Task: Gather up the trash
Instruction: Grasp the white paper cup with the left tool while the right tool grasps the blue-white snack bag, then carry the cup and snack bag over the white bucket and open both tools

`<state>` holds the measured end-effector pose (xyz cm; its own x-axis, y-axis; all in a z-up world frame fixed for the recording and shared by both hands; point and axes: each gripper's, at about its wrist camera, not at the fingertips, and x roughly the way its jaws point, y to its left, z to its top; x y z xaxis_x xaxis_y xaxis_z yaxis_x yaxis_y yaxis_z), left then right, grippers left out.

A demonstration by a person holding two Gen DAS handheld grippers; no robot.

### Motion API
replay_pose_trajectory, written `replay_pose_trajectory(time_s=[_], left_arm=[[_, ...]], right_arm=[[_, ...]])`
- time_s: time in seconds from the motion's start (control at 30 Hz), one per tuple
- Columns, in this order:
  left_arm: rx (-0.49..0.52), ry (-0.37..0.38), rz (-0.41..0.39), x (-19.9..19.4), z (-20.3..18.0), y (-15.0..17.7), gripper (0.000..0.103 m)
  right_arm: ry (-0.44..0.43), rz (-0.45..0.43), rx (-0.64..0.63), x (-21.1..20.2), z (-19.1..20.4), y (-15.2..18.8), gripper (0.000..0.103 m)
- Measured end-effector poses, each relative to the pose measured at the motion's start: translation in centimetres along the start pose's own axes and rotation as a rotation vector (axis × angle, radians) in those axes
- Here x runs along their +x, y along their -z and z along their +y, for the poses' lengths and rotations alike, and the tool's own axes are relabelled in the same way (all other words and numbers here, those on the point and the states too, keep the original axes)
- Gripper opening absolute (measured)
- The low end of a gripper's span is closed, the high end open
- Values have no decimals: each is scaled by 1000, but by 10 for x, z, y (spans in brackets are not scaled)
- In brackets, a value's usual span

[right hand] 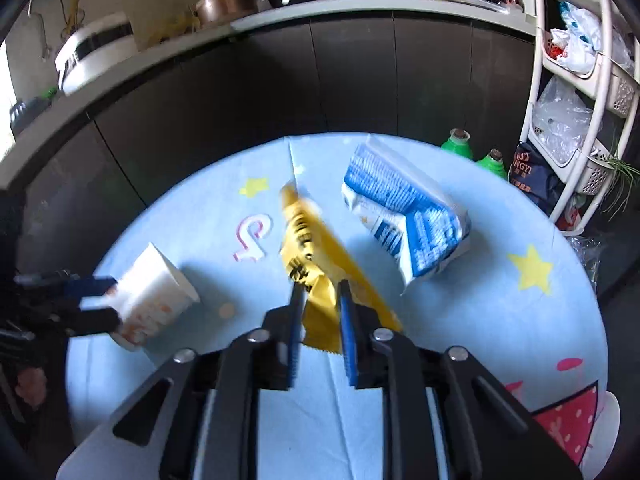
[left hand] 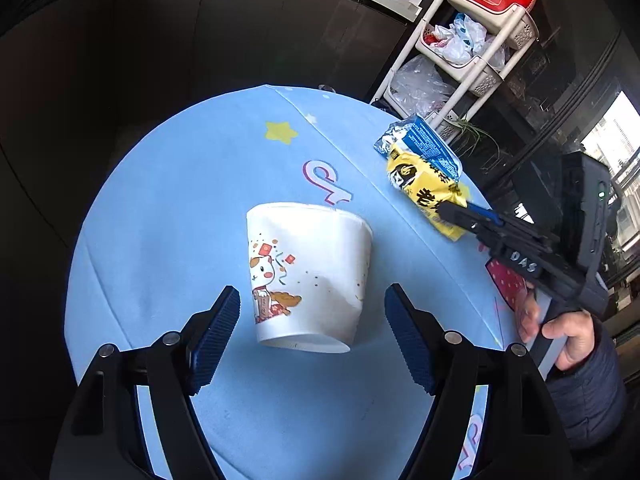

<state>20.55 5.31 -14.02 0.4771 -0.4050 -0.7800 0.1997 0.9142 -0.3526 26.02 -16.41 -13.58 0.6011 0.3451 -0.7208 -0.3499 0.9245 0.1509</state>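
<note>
A white paper cup (left hand: 310, 276) with a cartoon print lies on its side on the round blue table (left hand: 200, 184). My left gripper (left hand: 312, 308) is open, its fingers on either side of the cup's base end without touching it. My right gripper (right hand: 320, 292) is shut on a yellow snack wrapper (right hand: 308, 256) and holds it up off the table. The wrapper also shows in the left wrist view (left hand: 428, 188). A blue and white milk carton (right hand: 404, 216) lies on the table to the right of the wrapper. The cup shows at the left in the right wrist view (right hand: 152, 300).
A white shelf rack (right hand: 576, 92) with plastic bags stands beyond the table's right side. Two green bottles (right hand: 460, 144) stand on the floor near it. A dark cabinet with a counter of kitchen items (right hand: 280, 12) runs behind the table.
</note>
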Motion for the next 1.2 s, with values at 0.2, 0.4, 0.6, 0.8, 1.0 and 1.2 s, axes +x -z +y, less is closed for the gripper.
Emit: replay_pose_trajectory(time_s=[0.2, 0.4, 0.6, 0.8, 1.0, 1.2], left_arm=[[0, -3, -1, 1, -1, 2, 71], [-11, -14, 3, 4, 3, 0, 71], [-5, -18, 13, 7, 2, -2, 72], [-8, -11, 19, 11, -2, -2, 72], [-7, -24, 16, 12, -7, -2, 72], [-14, -39, 8, 14, -7, -4, 72]], right_arm=[[117, -78, 30, -13, -22, -23, 56], [159, -44, 7, 17, -37, -36, 65], [162, 6, 14, 42, -51, -37, 35], [166, -51, 80, 9, -65, -23, 28], [187, -123, 103, -44, -65, -4, 27], [208, -144, 99, -83, -51, 34, 27]])
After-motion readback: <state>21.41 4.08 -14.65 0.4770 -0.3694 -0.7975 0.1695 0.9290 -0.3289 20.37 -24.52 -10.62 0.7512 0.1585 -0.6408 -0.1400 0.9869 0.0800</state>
